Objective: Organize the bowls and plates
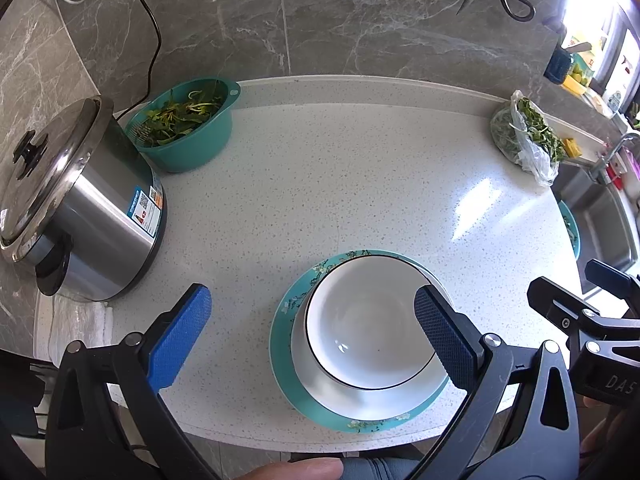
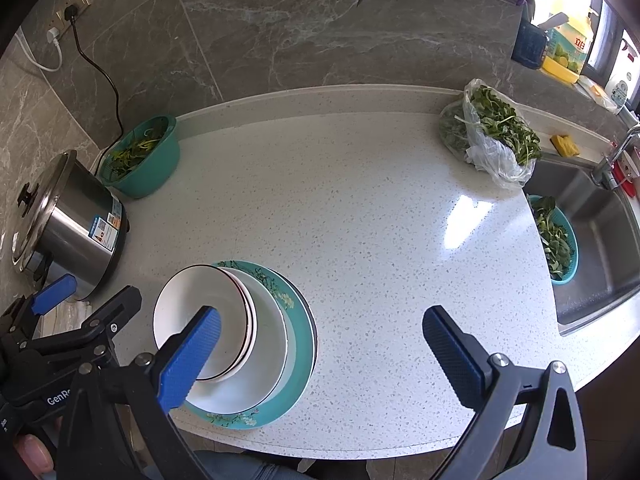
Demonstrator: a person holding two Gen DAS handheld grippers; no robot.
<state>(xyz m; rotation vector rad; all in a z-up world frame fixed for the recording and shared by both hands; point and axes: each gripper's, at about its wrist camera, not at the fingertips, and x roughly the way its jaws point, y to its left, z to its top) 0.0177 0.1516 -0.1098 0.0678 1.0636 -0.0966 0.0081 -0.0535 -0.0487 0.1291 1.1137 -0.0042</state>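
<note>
Near the countertop's front edge, my stacked white bowls (image 1: 374, 332) on the teal floral plate (image 1: 292, 392) sit between both grippers; left gripper (image 1: 312, 336) and right gripper (image 2: 320, 354) gape empty, left nearer.

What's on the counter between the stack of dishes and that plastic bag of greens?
Nothing: between the stacked dishes and the bag of greens the speckled countertop is bare, seen in both wrist views.
</note>
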